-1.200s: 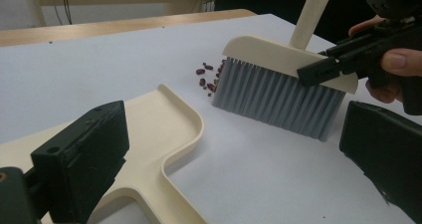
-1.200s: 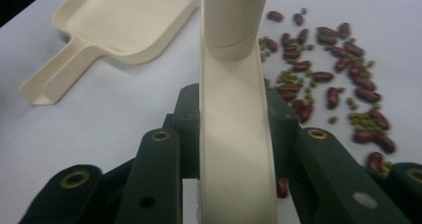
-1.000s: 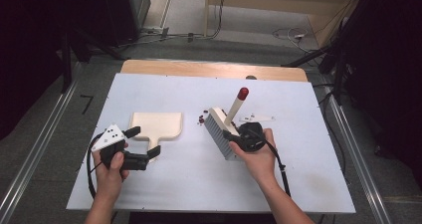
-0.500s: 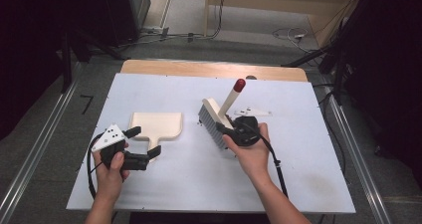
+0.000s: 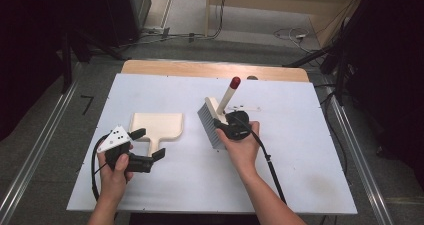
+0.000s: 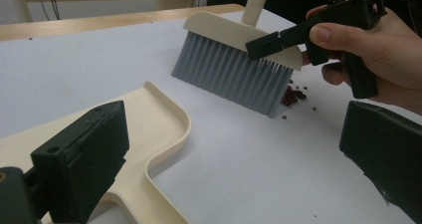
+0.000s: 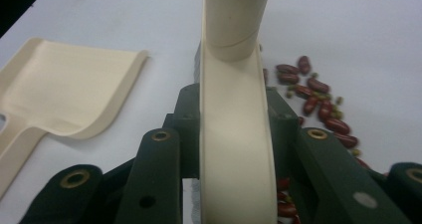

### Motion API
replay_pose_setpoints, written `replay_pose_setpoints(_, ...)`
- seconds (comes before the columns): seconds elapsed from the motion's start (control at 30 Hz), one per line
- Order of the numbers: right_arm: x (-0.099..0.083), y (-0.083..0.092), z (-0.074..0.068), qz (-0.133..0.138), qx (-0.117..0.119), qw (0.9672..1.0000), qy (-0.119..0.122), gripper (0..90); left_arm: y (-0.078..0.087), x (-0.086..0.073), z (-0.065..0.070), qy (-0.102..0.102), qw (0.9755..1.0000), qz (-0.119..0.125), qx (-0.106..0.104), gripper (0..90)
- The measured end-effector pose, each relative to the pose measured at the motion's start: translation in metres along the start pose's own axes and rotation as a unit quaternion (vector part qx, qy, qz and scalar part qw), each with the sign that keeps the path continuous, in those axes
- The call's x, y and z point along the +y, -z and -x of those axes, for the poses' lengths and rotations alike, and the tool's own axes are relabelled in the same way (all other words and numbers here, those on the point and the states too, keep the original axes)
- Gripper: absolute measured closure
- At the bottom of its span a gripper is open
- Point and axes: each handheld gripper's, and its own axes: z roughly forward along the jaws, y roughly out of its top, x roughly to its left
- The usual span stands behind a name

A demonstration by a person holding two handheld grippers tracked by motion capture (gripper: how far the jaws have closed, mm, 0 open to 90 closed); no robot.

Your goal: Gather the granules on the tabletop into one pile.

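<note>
Brush clamped at right, dustpan flat at left, beans between bristles and hand.

Right gripper [image 5: 226,125] jaws closed on the brush [image 5: 212,121] head, cream back pinched between them, grey bristles down on the white table [image 5: 300,150], red-tipped handle tilting far and right. Beans [image 7: 318,102] scattered just right of the bristles, partly hidden behind them. Left gripper [image 5: 148,144] jaws wide, nothing held, astride the handle of the dustpan [image 5: 157,126], touching or not unclear. Dustpan well left of brush.

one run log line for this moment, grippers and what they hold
right gripper: shut on brush | beans: beside bristles | left gripper: open, by dustpan handle | dustpan: flat on table
</note>
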Motion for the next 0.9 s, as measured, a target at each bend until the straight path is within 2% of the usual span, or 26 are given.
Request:
replay_pose_setpoints(0.23,-0.008,0.015,0.027,0.01,-0.019,0.9995,-0.024,65.6,-0.001,0.0,0.001,0.001,1.0,-0.001,0.0,0.0)
replay_pose_setpoints(0.4,-0.014,0.025,0.038,0.018,-0.033,0.9989,-0.028,65.6,-0.001,0.0,0.002,0.001,1.0,-0.002,0.0,0.0)
replay_pose_setpoints(0.57,-0.016,0.032,0.045,0.023,-0.034,0.9985,-0.036,65.6,-0.001,0.0,0.001,0.001,1.0,-0.002,-0.001,0.0)
replay_pose_setpoints(0.63,-0.015,0.035,0.044,0.029,-0.018,0.9983,-0.047,65.6,-0.002,0.0,0.001,-0.001,1.0,-0.003,-0.002,0.0)
replay_pose_setpoints(0.8,-0.004,0.037,0.025,0.053,0.004,0.998,-0.033,65.6,-0.003,0.001,0.002,-0.002,1.0,-0.005,-0.002,0.0)
replay_pose_setpoints(0.9,0.006,0.03,0.009,0.056,0.011,0.9981,-0.022,65.6,-0.003,0.001,0.002,-0.002,1.0,-0.005,-0.002,0.0)
